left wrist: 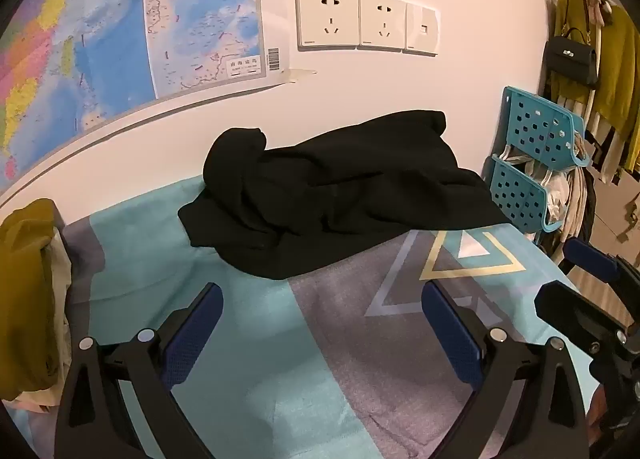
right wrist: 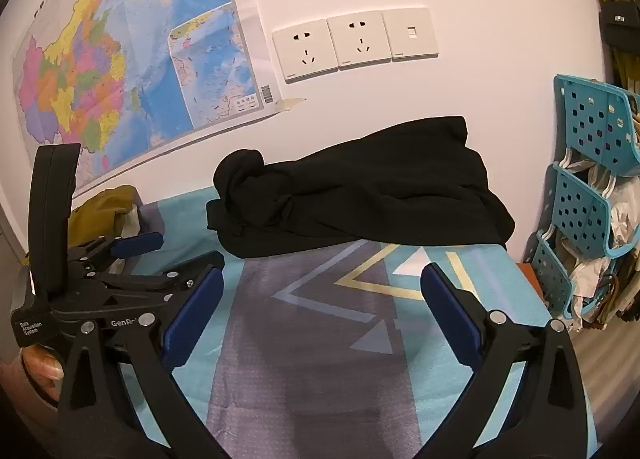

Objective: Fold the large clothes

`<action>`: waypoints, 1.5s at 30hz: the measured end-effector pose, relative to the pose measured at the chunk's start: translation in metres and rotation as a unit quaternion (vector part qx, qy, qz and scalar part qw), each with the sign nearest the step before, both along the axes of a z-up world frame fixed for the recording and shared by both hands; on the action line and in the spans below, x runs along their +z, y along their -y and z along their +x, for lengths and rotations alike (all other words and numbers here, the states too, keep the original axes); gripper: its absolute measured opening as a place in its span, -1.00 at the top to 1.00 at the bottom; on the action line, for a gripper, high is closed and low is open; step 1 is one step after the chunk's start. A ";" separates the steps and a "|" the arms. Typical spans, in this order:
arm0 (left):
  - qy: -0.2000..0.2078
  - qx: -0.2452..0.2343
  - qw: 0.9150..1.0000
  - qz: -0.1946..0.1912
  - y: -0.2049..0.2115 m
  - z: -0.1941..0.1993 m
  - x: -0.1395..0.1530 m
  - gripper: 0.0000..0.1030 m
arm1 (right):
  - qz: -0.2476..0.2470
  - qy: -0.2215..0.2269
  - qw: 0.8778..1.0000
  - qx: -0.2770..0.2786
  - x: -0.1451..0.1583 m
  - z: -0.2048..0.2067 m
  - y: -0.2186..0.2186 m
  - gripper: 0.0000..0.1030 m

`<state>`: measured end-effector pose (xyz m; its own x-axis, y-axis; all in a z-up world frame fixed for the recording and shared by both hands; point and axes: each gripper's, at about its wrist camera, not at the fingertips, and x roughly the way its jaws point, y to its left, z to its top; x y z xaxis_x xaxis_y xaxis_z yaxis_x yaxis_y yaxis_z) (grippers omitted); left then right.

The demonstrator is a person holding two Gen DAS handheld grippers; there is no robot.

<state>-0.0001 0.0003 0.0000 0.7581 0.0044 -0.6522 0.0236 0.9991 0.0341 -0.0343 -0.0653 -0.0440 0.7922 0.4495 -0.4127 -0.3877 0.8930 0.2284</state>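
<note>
A large black garment (left wrist: 340, 191) lies crumpled against the wall at the far end of a patterned teal and grey bedsheet (left wrist: 260, 339). My left gripper (left wrist: 322, 291) hovers over the sheet a short way in front of it, jaws wide open, nothing between the blue pads (left wrist: 192, 335). In the right wrist view the same black garment (right wrist: 360, 191) lies ahead, and my right gripper (right wrist: 320, 275) is also open and empty above the sheet (right wrist: 304, 359). The left gripper (right wrist: 160, 259) shows at that view's left, held by a hand (right wrist: 40, 367).
A map (left wrist: 120, 31) and wall sockets (left wrist: 364, 21) hang on the white wall behind. A mustard cloth pile (left wrist: 28, 291) lies at the left edge. A teal perforated rack (left wrist: 532, 163) with clothes stands right of the bed; a black handbag (left wrist: 572, 59) hangs above.
</note>
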 end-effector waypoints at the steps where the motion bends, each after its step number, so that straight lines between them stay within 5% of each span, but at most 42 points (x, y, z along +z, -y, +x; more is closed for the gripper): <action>1: 0.001 0.002 1.000 0.001 0.000 0.000 0.000 -0.87 | -0.001 0.000 1.000 0.001 0.001 0.001 0.000 -0.89; 45: -0.001 0.010 1.000 -0.022 -0.014 -0.001 -0.005 -0.87 | -0.015 0.005 1.000 0.004 0.004 0.001 -0.008 -0.89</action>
<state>-0.0010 0.0138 -0.0046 0.7573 -0.0103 -0.6530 0.0044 0.9999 -0.0106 -0.0336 -0.0574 -0.0404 0.7931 0.4432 -0.4177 -0.3971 0.8964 0.1970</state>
